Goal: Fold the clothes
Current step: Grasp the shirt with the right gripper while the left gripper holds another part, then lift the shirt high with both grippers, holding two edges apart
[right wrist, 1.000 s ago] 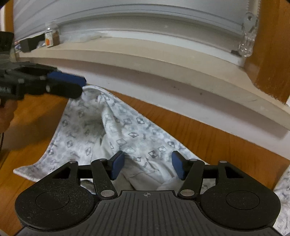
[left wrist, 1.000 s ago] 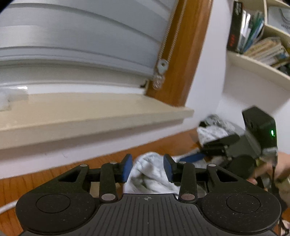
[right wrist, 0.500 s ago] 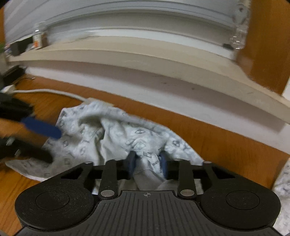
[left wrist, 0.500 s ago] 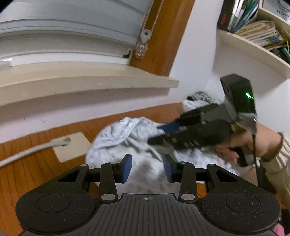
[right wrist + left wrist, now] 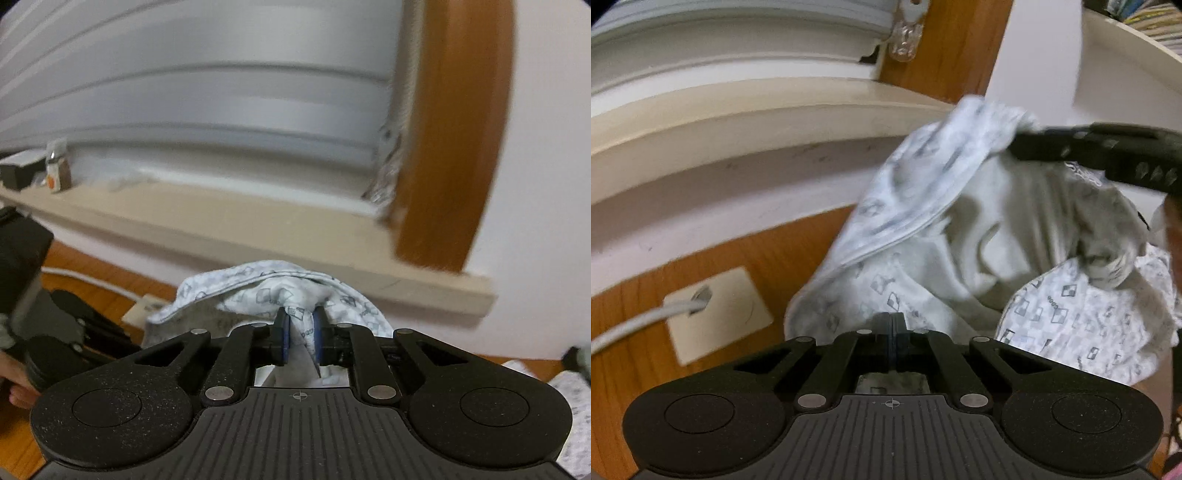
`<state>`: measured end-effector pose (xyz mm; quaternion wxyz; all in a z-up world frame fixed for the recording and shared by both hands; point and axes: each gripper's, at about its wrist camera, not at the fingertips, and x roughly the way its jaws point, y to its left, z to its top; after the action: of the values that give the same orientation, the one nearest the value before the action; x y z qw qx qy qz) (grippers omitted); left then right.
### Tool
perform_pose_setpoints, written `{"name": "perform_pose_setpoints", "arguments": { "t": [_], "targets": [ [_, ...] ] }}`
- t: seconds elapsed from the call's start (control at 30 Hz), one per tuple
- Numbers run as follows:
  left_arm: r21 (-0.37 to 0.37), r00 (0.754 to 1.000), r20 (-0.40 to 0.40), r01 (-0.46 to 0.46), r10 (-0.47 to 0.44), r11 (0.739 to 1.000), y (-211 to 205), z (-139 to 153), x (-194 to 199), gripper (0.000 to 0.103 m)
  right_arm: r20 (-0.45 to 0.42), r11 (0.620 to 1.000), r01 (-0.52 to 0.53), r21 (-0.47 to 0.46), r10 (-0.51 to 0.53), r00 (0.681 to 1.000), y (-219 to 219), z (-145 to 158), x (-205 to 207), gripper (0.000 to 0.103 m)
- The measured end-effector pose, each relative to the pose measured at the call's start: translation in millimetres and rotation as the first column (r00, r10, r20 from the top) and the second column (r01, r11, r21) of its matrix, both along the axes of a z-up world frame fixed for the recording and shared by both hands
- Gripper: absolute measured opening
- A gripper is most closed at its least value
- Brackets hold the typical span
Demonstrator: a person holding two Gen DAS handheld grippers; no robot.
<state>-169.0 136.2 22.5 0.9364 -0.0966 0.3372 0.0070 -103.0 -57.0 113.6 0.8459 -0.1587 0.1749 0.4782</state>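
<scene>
The white garment printed with small grey squares [image 5: 960, 236] lies bunched on the orange-brown wooden tabletop [image 5: 731, 258], near the wall below the cream window sill [image 5: 738, 122], with one part lifted off the surface. The left gripper [image 5: 892, 341] is fully closed, its blue pads meeting; fabric sits under and behind its fingers, but whether any is pinched between the pads cannot be told. The right gripper [image 5: 301, 336] is closing, and its blue pads already press a gathered fold of the same garment [image 5: 280, 291]; in the left wrist view its black finger [image 5: 1108, 155] carries the cloth up on the right.

The step in hand seems to be lifting and opening the crumpled garment so it can be laid flat. To do this well, the two grips should probably sit on an edge or seam rather than on a bunched middle, then draw apart until the cloth hangs smooth, keeping it off the white cable [image 5: 639, 321] and the cream wall-socket plate [image 5: 716, 314] on the left.

The print carries small lettering beside the squares, too blurred to read. A small jar with an orange label [image 5: 57, 168] stands on the sill; its writing is unreadable.
</scene>
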Motion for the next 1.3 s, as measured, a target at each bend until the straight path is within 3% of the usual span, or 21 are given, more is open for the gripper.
{"name": "perform_pose_setpoints", "arguments": {
  "t": [0.1,0.27,0.37,0.43,0.53,0.6,0.7,0.77,0.93,1.2,1.3],
  "targets": [
    [0.029,0.997,0.077,-0.024,0.022,0.999,-0.4,23.7,0.0,0.000,0.036,0.999,0.039,0.021,-0.040,0.999,-20.0,17.0,5.8,0.013],
    [0.071,0.982,0.190,-0.029,0.015,0.997,2.2,92.1,-0.2,0.000,0.106,0.991,0.108,0.078,-0.116,0.988,-52.2,59.8,7.7,0.012],
    [0.015,0.977,0.209,0.033,-0.036,0.999,-5.0,111.9,-1.0,0.000,0.133,0.988,0.126,0.084,-0.136,0.982,-64.4,80.7,8.7,0.012],
    [-0.005,0.978,0.206,0.043,-0.042,0.999,-13.4,105.6,-0.8,0.002,0.154,0.988,0.143,0.062,-0.151,0.976,-67.5,82.9,11.2,0.012],
    [-0.065,0.982,0.169,0.090,-0.078,0.994,-24.2,84.9,7.7,0.027,0.150,0.986,0.162,0.039,-0.166,0.975,-74.0,77.6,18.4,0.012],
    [-0.097,0.987,0.138,0.093,-0.079,0.991,-30.6,66.8,27.4,0.050,0.146,0.985,0.164,0.045,-0.169,0.975,-80.8,74.9,21.1,0.012],
    [-0.148,0.993,0.107,0.074,-0.058,0.986,-28.5,46.7,46.7,0.064,0.145,0.984,0.166,0.058,-0.172,0.974,-92.0,70.8,23.0,0.012],
    [-0.191,0.994,0.113,0.019,0.003,0.981,-23.4,38.7,50.0,0.069,0.149,0.983,0.172,0.059,-0.179,0.972,-98.9,69.1,23.4,0.012],
    [-0.415,0.994,0.090,-0.019,0.061,0.910,-4.0,19.2,45.7,0.069,0.146,0.977,0.201,0.063,-0.209,0.967,-117.2,62.1,30.7,0.012],
    [-0.657,0.990,0.099,-0.012,0.103,0.753,-12.9,1.8,65.2,0.075,0.111,0.972,0.217,0.092,-0.226,0.968,-139.5,48.2,38.1,0.012],
    [-0.735,0.991,0.078,-0.018,0.110,0.678,-20.5,-6.6,75.1,0.075,0.104,0.970,0.220,0.101,-0.230,0.968,-147.0,45.4,40.0,0.012]
  ]
}}
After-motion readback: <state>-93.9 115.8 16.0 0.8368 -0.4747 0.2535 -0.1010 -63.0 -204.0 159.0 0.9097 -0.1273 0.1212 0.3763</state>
